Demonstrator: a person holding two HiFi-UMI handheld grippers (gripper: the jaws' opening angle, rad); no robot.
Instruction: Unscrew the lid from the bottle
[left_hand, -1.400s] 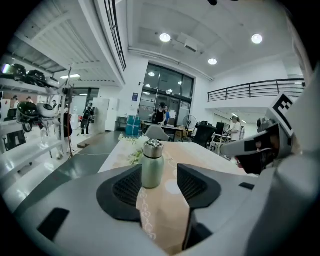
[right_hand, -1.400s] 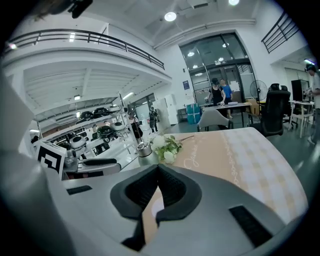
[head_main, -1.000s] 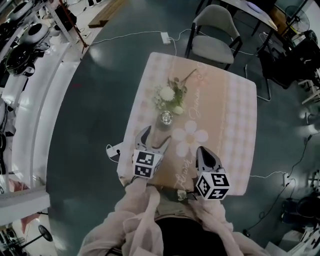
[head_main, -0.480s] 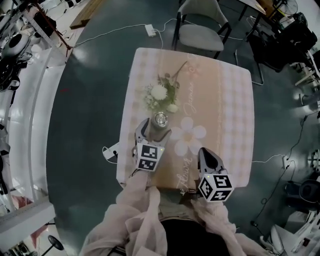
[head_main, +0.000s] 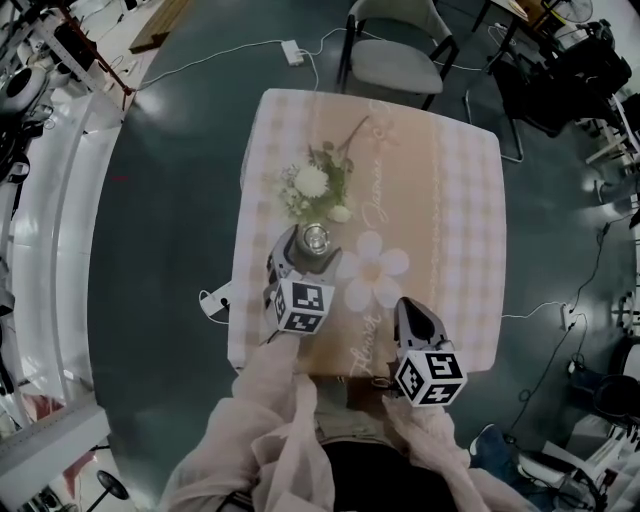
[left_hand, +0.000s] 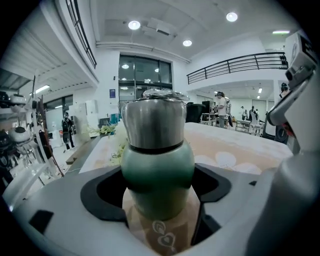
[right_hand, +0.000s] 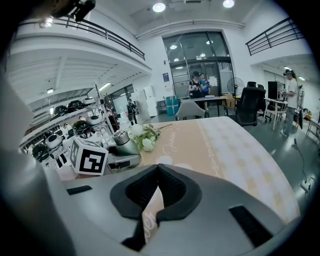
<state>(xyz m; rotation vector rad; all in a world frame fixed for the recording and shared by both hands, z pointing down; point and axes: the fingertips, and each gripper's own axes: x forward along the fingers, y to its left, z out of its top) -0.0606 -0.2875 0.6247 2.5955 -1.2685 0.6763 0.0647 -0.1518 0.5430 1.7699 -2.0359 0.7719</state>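
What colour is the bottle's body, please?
The bottle is green, its lid silver; clearest in the left gripper view.

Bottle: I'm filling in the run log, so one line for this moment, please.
left gripper: jaws just opened, open around bottle | right gripper: shut, empty | lid: on

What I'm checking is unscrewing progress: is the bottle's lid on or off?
On. In the left gripper view the steel lid sits flush atop the upright green bottle.
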